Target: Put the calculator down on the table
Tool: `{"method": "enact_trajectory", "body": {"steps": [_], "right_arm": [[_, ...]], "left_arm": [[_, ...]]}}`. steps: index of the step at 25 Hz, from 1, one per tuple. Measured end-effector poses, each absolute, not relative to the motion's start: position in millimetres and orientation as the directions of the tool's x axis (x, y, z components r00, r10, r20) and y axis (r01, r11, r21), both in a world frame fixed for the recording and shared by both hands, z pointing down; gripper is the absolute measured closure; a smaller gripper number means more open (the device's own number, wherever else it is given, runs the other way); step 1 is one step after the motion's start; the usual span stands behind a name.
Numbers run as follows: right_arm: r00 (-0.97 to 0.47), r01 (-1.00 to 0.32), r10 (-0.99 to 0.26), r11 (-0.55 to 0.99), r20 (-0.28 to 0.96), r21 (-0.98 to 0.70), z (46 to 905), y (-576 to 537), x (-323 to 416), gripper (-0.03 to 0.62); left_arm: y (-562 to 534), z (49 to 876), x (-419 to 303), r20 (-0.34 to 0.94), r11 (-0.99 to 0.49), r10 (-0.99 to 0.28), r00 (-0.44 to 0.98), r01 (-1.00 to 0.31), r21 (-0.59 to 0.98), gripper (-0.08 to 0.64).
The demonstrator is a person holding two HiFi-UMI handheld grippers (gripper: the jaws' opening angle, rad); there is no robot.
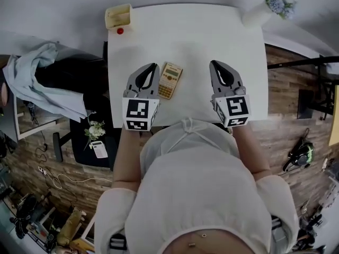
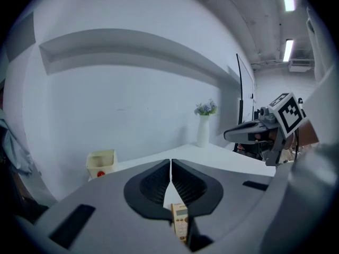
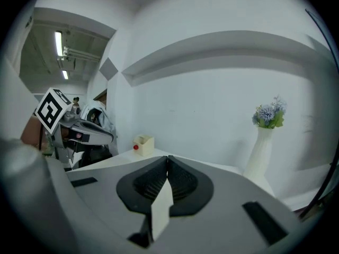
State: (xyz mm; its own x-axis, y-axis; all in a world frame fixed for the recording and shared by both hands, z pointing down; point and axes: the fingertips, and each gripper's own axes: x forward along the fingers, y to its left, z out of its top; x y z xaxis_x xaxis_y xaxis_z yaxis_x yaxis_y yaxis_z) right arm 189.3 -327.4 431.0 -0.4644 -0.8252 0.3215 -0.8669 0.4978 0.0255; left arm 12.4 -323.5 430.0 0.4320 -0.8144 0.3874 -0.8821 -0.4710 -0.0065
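A beige calculator (image 1: 170, 80) lies flat on the white table (image 1: 196, 33), keys up, just right of my left gripper (image 1: 153, 66). That gripper hangs above the table with its jaws pressed together and nothing between them. In the left gripper view the calculator (image 2: 180, 222) shows below the closed left gripper (image 2: 170, 163), on the tabletop and apart from the jaws. My right gripper (image 1: 214, 65) hovers further right, also shut and empty. Seen in its own view, the right gripper (image 3: 168, 157) has its tips meeting, with only white tabletop behind them.
A pale yellow box (image 1: 118, 16) and a small red ball (image 1: 120, 31) sit at the table's far left corner. A white vase with blue flowers (image 1: 259, 12) stands at the far right corner. A dark chair draped with clothing (image 1: 37, 81) is left of the table.
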Motion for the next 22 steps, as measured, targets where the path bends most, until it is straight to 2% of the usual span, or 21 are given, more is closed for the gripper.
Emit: {"method": "enact_trajectory", "body": {"steps": [4, 11, 17, 22], "right_arm": [[-0.491, -0.86, -0.828, 0.511, 0.271, 0.001, 405.9, -320.9, 186.3, 0.586], [-0.506, -0.852, -0.847, 0.52, 0.166, 0.057, 366.4, -309.4, 186.5, 0.586], [-0.506, -0.857, -0.857, 0.513, 0.098, 0.052, 344.5, -303.5, 184.2, 0.588], [-0.546, -0.834, -0.835, 0.549, 0.065, 0.045, 332.9, -299.8, 181.0, 0.588]], "left_arm": [[-316.1, 383.3, 8.2, 0.297, -0.504, -0.83, 0.472, -0.863, -0.036, 0.532], [-299.8, 320.9, 4.7, 0.152, -0.537, -0.84, 0.521, -0.838, -0.093, 0.532], [-294.1, 294.6, 3.0, 0.084, -0.543, -0.838, 0.54, -0.84, -0.013, 0.532], [-296.1, 293.9, 3.8, 0.097, -0.538, -0.84, 0.534, -0.843, -0.018, 0.532]]}}
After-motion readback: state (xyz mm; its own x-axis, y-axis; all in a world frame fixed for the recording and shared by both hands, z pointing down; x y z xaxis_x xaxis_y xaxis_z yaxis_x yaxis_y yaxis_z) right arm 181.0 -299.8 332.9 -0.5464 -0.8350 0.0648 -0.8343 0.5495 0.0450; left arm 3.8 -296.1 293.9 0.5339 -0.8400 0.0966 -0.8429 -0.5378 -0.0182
